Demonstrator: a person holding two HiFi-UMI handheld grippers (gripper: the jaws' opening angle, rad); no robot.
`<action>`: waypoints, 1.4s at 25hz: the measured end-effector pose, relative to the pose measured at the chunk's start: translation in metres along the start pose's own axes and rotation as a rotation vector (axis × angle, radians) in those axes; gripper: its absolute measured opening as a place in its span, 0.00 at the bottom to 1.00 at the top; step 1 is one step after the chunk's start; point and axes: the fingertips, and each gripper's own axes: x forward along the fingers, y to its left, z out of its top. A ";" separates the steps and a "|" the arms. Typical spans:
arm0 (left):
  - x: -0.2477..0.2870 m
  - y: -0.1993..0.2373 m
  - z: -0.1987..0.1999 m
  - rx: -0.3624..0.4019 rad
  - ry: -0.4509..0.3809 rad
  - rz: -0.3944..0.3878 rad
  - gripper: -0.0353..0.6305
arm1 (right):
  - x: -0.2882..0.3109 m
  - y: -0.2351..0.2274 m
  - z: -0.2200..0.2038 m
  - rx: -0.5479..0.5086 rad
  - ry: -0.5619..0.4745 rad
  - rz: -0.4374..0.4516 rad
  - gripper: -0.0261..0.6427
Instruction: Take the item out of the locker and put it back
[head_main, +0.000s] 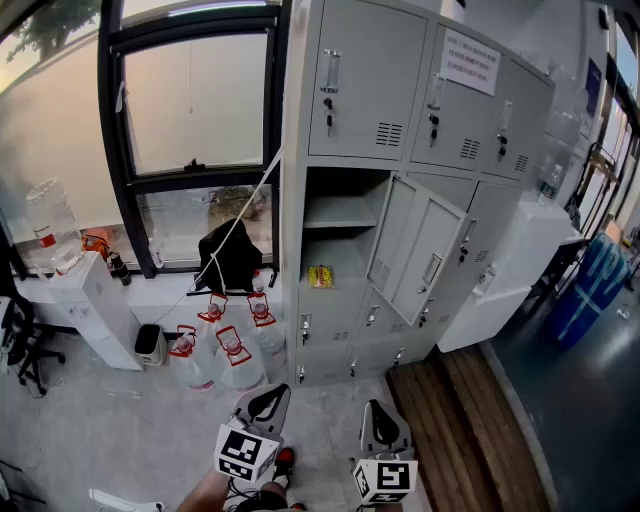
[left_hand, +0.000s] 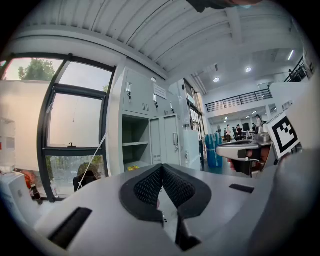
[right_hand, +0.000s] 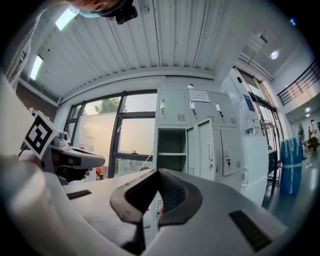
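From where I stand nothing seems begun: the locker, one door swung open, stands well ahead of the left gripper and right gripper, both pinched together on nothing, and the yellow packet lies inside, far beyond their tips.

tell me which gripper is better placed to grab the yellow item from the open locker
Left, probably. Both grippers are shut, empty and far from the locker. The left gripper has a clear line to the yellow item, while the open door juts out on the right gripper's side.
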 end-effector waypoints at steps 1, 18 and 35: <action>0.003 0.002 0.001 0.003 -0.002 0.002 0.08 | 0.002 -0.002 0.001 0.012 -0.006 -0.003 0.07; 0.116 0.033 0.012 -0.011 -0.028 -0.031 0.08 | 0.091 -0.062 -0.003 0.007 0.006 -0.033 0.07; 0.274 0.130 0.012 -0.083 0.024 0.106 0.08 | 0.306 -0.107 0.000 -0.005 0.020 0.160 0.07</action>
